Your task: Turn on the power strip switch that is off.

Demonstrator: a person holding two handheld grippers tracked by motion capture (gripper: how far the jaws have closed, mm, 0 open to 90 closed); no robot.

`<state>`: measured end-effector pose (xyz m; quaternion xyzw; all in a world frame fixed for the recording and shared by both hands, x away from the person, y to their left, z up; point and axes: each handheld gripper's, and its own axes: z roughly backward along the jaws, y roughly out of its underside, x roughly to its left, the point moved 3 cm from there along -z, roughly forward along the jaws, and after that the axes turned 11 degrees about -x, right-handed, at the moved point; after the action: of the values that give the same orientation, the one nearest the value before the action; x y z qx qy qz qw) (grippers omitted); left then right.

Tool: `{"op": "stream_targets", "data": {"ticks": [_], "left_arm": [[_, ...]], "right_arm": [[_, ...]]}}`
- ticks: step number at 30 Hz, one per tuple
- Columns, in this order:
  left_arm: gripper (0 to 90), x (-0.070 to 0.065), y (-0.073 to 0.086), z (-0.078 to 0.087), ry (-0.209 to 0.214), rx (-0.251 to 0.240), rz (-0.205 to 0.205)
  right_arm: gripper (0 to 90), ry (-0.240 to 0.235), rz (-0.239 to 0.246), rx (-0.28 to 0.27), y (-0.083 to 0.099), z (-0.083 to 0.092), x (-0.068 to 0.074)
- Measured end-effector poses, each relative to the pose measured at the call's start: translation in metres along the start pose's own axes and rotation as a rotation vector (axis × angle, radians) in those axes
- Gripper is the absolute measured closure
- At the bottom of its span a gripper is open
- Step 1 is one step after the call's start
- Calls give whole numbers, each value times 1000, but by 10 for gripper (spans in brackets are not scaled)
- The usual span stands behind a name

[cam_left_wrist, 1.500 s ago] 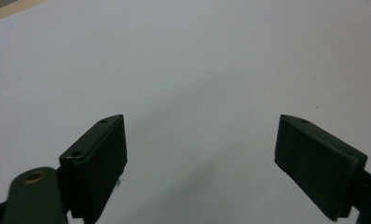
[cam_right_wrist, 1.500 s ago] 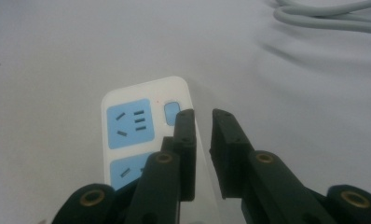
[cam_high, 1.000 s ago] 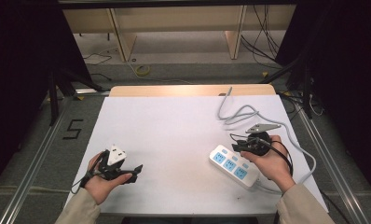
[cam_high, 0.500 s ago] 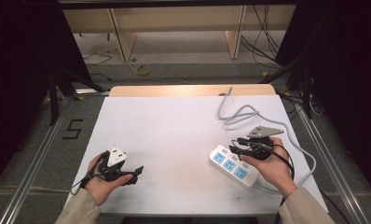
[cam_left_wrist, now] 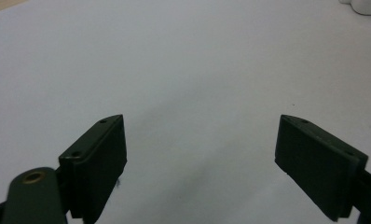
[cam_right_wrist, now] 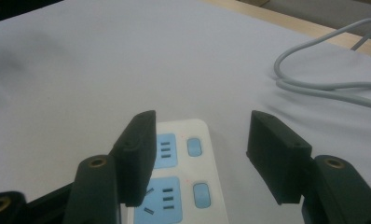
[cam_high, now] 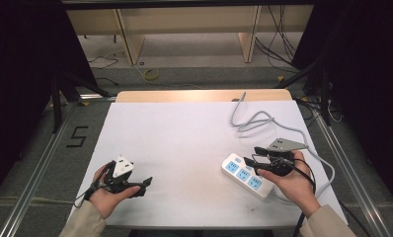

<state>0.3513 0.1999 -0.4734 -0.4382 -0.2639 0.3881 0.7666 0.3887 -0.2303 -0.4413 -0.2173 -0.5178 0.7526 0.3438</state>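
My right gripper (cam_high: pixel 254 161) hovers, fingers spread, over the white blue-socketed power strip (cam_high: pixel 247 175); closing off-centre could skid it. Left gripper (cam_high: pixel 144 183) fingers gape empty.

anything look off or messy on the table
Nothing stands out. The power strip lies flat at an angle near the right gripper, its grey cord looping loosely toward the far edge. Both grippers are open, the left gripper over bare white table. No damage or spill shows.

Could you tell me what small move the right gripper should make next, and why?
Probably ease the right gripper down to straddle the power strip: its jaws stand open above the strip's end, gripping nothing, while the left gripper is open over bare table.
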Motion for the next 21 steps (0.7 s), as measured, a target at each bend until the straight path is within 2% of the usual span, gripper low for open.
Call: {"op": "stream_targets", "data": {"ticks": [7,10,21], "left_arm": [[163,-1,0,2,8,0,5],[163,-2,1,2,15,-3,20],[163,-2,2,6,14,-5,16]], "right_arm": [[369,-3,-11,-11,7,7,1],[355,2,-10,-14,10,9,1],[323,13,-21,-36,18,24,0]]}}
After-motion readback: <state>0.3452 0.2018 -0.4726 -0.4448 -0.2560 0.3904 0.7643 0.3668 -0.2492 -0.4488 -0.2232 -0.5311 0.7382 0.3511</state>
